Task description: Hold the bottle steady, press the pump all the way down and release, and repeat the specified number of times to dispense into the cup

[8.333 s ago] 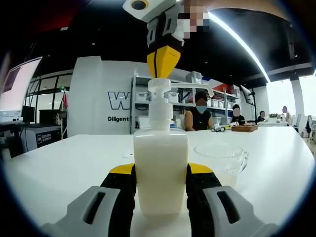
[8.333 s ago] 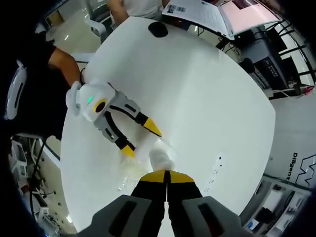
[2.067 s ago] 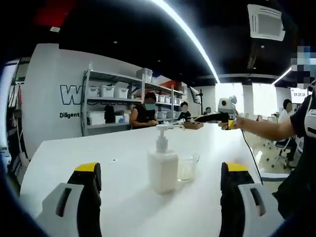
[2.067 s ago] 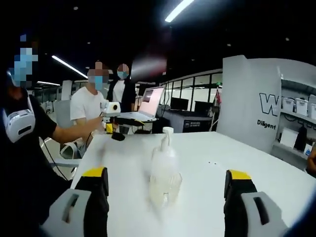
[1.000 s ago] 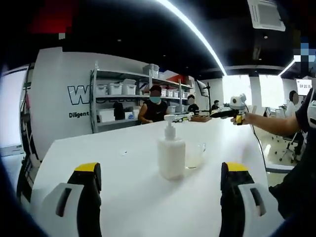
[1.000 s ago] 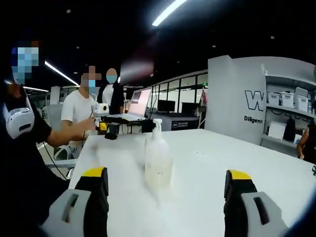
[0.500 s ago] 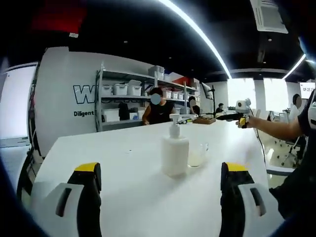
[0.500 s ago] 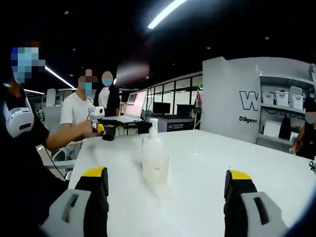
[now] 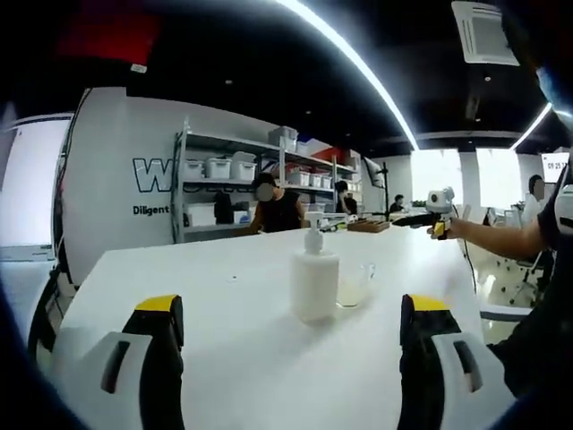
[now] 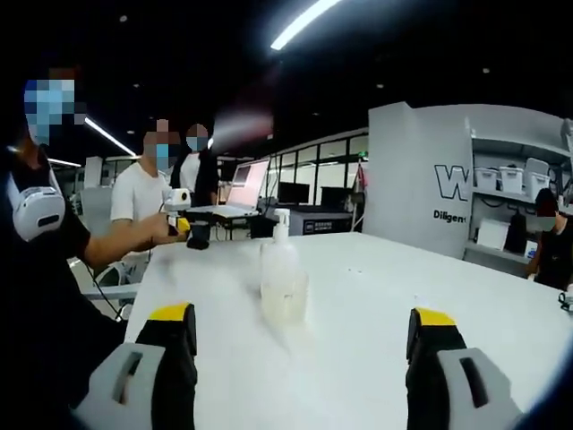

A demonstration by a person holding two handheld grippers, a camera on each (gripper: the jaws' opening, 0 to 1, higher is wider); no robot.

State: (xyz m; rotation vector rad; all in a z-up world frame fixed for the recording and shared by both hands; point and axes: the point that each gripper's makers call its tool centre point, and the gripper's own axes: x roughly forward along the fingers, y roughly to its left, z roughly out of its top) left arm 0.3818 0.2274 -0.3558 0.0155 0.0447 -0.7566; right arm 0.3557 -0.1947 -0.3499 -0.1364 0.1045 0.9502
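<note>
Bottle [image 9: 314, 285] and cup [image 9: 353, 285] stand side by side on the white table [image 9: 224, 322], near the middle of the left gripper view. The bottle is white, with its pump [image 9: 312, 240] sitting up at the top. The cup is clear glass and stands just to the right of the bottle. A little pale liquid seems to sit in its bottom, but it is too small to be sure.

In the right gripper view the cup [image 10: 288, 310] is in front of the bottle [image 10: 279, 260], a bit left of the middle of the frame.

The left gripper [image 9: 286, 340] rises from the bottom of its view with its jaws spread wide. Nothing is between them. The right gripper [image 10: 304, 345] is spread wide too and holds nothing. Both are well apart from the bottle. At the right of the left gripper view, the right gripper [image 9: 431, 210] is held out over the table by an arm.

No one is holding the bottle and no one is pressing the pump. If liquid is in the cup, some pumping may be done. It cannot be told if more presses are left. To go on, one gripper would need to hold the bottle and the other push the pump down.
</note>
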